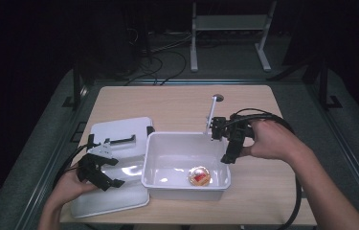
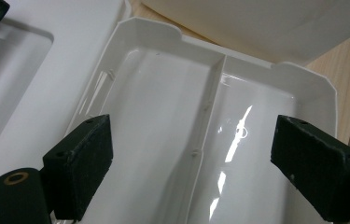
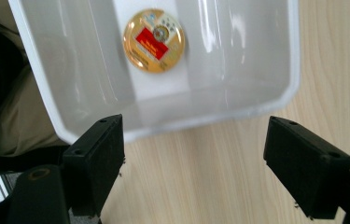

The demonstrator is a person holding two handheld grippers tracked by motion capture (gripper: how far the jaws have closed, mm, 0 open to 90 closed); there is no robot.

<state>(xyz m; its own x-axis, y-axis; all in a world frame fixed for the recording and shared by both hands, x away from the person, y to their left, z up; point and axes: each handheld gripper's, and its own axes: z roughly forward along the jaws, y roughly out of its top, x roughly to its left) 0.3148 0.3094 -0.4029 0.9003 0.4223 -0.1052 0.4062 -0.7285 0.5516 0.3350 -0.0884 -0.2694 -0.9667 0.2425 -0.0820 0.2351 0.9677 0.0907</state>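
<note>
A white bin [image 1: 160, 167] stands mid-table with a round gold-and-red item [image 1: 199, 176] on its floor near the front right. My right gripper [image 1: 222, 146] is open at the bin's right rim. In the right gripper view the bin's wall [image 3: 275, 93] and the round item [image 3: 154, 39] lie beyond the open right gripper [image 3: 196, 168], over bare wood. My left gripper [image 1: 115, 172] is open above a shallow white tray [image 1: 119, 199] left of the bin. In the left gripper view, this tray [image 2: 275, 74] has two empty compartments under the open left gripper [image 2: 191, 172].
A white lid [image 1: 119, 127] with a black latch lies behind the tray, seen also as the lid [image 2: 32, 70] in the left gripper view. A thin white upright piece [image 1: 211, 112] stands behind the bin. A metal frame stands on the floor beyond the table's far edge.
</note>
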